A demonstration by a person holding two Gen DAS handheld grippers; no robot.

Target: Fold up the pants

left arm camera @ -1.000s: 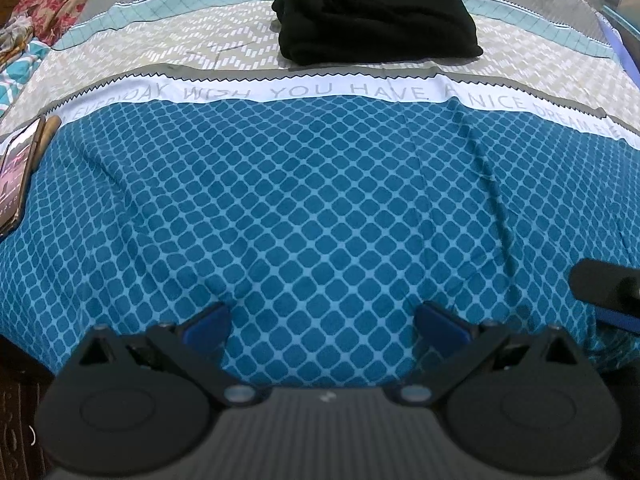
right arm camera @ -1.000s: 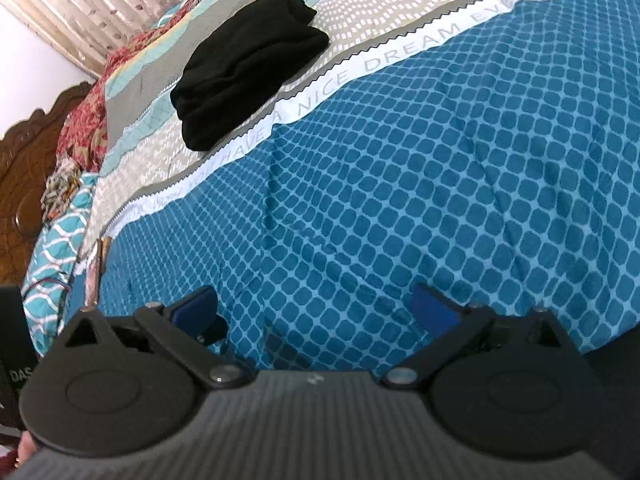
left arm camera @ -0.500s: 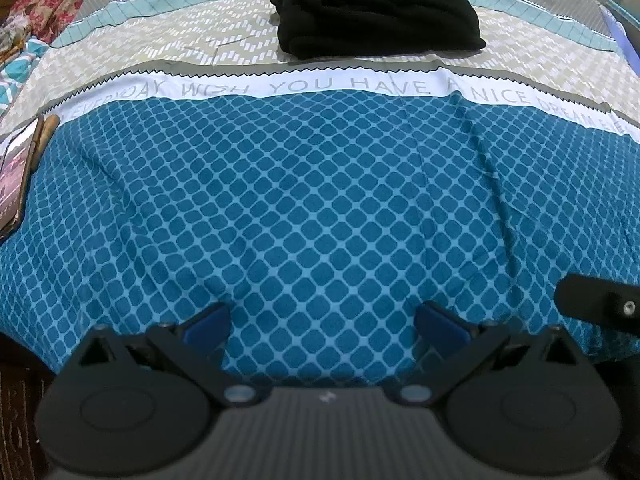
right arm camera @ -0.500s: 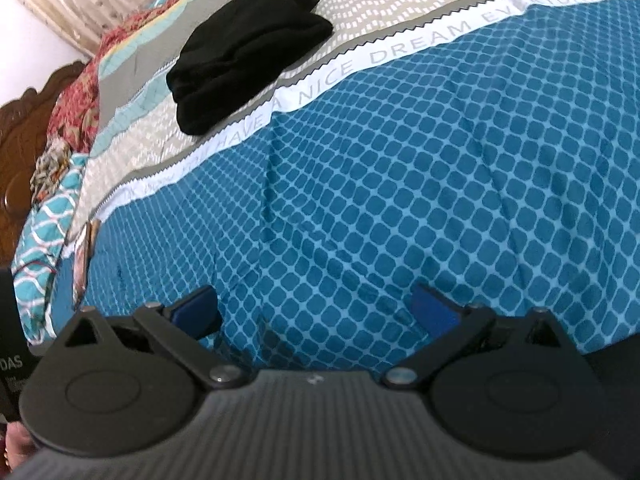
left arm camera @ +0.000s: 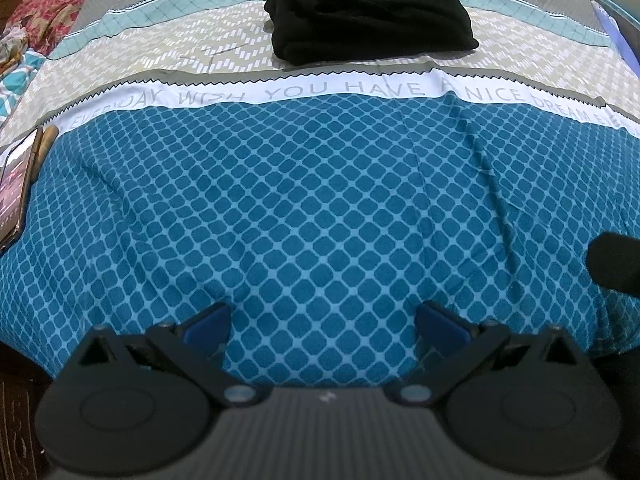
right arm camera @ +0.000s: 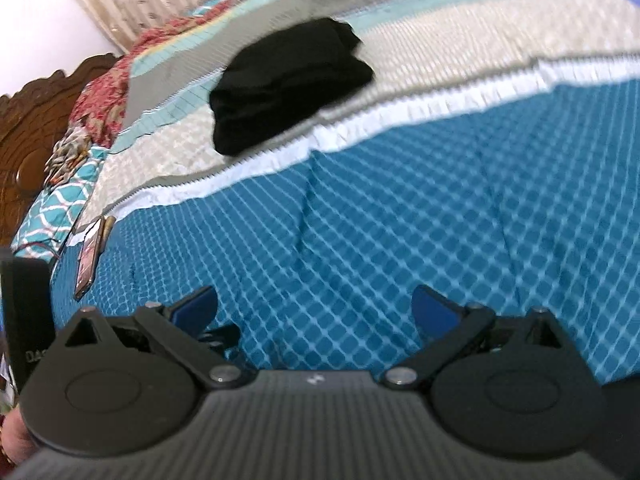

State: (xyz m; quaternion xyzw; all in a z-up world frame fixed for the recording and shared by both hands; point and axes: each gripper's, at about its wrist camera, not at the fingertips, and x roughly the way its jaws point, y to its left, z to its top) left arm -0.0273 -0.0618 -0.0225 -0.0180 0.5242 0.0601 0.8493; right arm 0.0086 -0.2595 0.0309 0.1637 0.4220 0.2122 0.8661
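The left tongs (left arm camera: 322, 322) stand spread wide, their blue pads (left arm camera: 208, 322) well apart with nothing between them; they hang above the near part of the bed's blue diamond-patterned bedspread (left arm camera: 320, 208), touching no cloth that can be seen; the right tongs (right arm camera: 314, 312) are likewise splayed wide and empty, over the same blue stretch of the bed, in a view blurred throughout; the black folded pants (left arm camera: 372, 10) lie in a compact bundle on the beige and teal bands at the far side of the bed, just beyond the white lettered strip (left arm camera: 344, 90), well apart from both tongs; a flat smartphone (left arm camera: 14, 190) lies at the bedspread's left edge.
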